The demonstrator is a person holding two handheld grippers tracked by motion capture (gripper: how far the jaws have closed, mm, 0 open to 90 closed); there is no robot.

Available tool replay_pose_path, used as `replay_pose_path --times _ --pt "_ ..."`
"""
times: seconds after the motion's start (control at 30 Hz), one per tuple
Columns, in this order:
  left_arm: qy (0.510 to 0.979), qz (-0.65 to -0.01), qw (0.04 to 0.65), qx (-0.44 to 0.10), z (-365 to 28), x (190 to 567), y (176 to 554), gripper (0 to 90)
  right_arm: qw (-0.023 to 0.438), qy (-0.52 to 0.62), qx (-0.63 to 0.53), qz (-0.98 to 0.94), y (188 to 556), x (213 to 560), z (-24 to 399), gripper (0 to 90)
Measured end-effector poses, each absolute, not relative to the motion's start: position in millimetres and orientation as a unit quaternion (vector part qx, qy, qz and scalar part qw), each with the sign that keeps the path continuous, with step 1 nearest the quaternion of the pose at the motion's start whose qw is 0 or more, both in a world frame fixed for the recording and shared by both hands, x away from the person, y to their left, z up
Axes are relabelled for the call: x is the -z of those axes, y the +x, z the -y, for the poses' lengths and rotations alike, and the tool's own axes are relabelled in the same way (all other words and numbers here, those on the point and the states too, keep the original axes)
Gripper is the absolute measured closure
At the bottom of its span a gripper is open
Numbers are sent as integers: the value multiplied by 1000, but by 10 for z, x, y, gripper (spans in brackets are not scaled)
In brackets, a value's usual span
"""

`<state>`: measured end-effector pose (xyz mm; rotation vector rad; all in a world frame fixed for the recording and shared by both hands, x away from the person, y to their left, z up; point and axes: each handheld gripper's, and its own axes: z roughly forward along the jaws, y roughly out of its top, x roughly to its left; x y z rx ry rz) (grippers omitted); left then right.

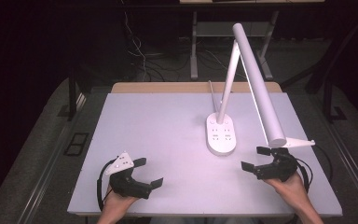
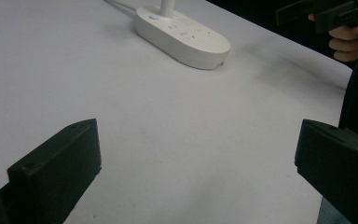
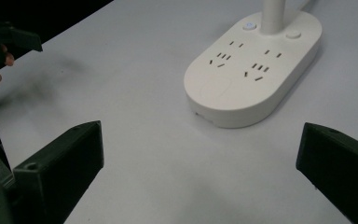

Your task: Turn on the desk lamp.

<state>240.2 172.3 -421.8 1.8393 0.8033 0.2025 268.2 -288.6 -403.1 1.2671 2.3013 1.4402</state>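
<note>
A white desk lamp stands on the table, its oval base (image 1: 222, 134) carrying several sockets and two buttons. A thin stem rises from the base to a long white tube head (image 1: 258, 84) that slants down toward the right. The base appears at upper middle in the left gripper view (image 2: 182, 36) and at upper right in the right gripper view (image 3: 254, 70). My left gripper (image 1: 148, 172) is open near the front left, empty. My right gripper (image 1: 255, 157) is open just right of the base, below the tube's end, empty.
The white table top (image 1: 168, 140) ends in a front edge close to both hands. A white cable (image 1: 211, 93) runs from the lamp base toward the back edge. Dark floor, cables and table legs lie beyond.
</note>
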Motion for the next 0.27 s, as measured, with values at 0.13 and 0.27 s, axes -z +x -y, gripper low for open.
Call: replay_pose_path --times 0.13,0.27 --pt "773 -335 532 -86 -1723 4214 2401 0 73 420 -477 -769 2571 4087 2896 4" --pt "766 -337 539 -95 -1722 4196 2387 0 75 426 -480 -763 2492 4105 2915 4"
